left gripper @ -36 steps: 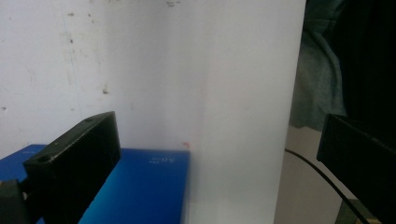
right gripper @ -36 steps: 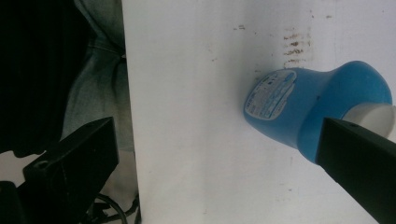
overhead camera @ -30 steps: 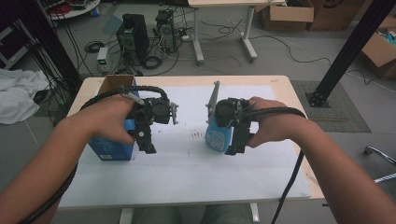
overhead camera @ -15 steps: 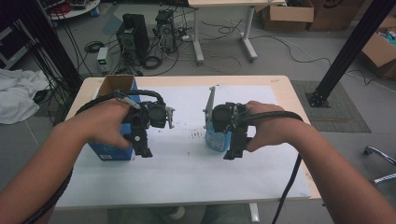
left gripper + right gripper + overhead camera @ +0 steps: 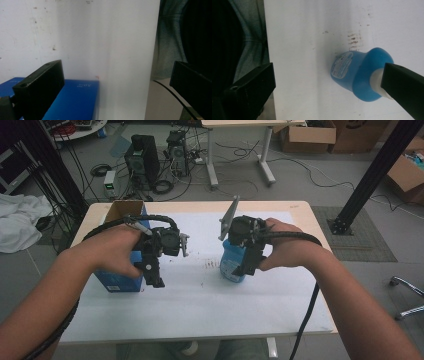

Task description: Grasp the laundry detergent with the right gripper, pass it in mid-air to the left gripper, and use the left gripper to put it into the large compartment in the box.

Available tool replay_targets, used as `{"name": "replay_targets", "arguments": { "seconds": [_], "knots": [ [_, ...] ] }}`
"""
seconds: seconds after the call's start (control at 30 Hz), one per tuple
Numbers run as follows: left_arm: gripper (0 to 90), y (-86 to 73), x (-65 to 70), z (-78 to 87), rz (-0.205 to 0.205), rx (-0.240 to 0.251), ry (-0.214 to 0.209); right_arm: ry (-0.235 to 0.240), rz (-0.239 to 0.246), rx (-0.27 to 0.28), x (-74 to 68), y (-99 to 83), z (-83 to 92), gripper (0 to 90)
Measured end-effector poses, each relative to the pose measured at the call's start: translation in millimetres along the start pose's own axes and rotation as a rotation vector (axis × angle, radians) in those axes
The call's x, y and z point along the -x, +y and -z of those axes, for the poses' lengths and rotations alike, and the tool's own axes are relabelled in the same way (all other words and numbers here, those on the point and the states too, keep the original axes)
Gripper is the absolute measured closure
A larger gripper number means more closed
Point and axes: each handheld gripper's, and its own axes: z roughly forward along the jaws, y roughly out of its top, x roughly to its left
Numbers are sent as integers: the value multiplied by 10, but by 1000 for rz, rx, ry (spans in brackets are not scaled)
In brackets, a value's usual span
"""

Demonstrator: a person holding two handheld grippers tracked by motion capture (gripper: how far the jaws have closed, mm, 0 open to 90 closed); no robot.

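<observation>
A blue carton [image 5: 116, 279] with an open brown top stands on the left of the white table cover [image 5: 200, 305]. My left gripper [image 5: 152, 272] hovers at its right side, pointing down and toward the near edge. In the left gripper view the left gripper [image 5: 112, 80] is open with nothing between its jaws, and the carton [image 5: 75, 100] lies under the left jaw. A blue bottle [image 5: 230, 265] with a white cap stands upright right of centre. My right gripper [image 5: 247, 266] is over it. In the right gripper view the right gripper [image 5: 327, 77] is open, the bottle [image 5: 357, 75] beside its right jaw.
The cover bears dark smudges [image 5: 210, 265] between the carton and the bottle. The wooden table [image 5: 300, 207] ends close behind both objects. Computer towers [image 5: 142, 157], cables and cardboard boxes [image 5: 310, 132] sit on the floor beyond. A black post [image 5: 370, 175] rises at the right.
Both grippers have drifted slightly toward the near edge and tipped further down. The carton and bottle have stayed where they were.
</observation>
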Motion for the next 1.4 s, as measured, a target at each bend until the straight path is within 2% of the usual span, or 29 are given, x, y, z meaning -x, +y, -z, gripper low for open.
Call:
{"name": "replay_targets", "arguments": {
  "seconds": [0.2,0.23,0.27,0.5,0.57,0.77,0.9,0.93,1.07,1.2,1.27,1.3,1.4],
  "knots": [
    [1,2,2,15,-3,-1,3,-42,-74,63,174,-153,95,0],
    [1,1,2,20,-3,-2,7,-42,-74,63,174,-153,95,0],
    [1,0,4,20,1,-5,8,-60,-94,97,215,-220,134,0],
    [1,9,-11,31,-6,1,11,-122,-190,214,347,-547,181,0],
    [1,15,-8,27,-11,-1,12,-150,-215,262,356,-665,181,0],
    [1,6,-5,21,-11,6,12,-178,-302,387,321,-1048,127,0],
    [1,-5,-15,23,-9,8,13,-186,-346,455,235,-1294,-4,0],
    [1,-7,-16,25,-9,10,14,-196,-358,487,199,-1373,-66,0],
    [1,-4,-15,34,-13,16,16,-216,-400,569,127,-1535,-260,0],
    [1,-4,-6,49,-18,18,17,-222,-431,630,76,-1613,-467,0],
    [1,-16,-8,58,-11,25,15,-217,-437,644,54,-1630,-584,0],
    [1,-27,-12,57,-10,29,16,-231,-438,648,39,-1632,-641,0],
    [1,-60,-16,41,-1,29,15,-210,-452,674,17,-1639,-805,0]
  ]
}}
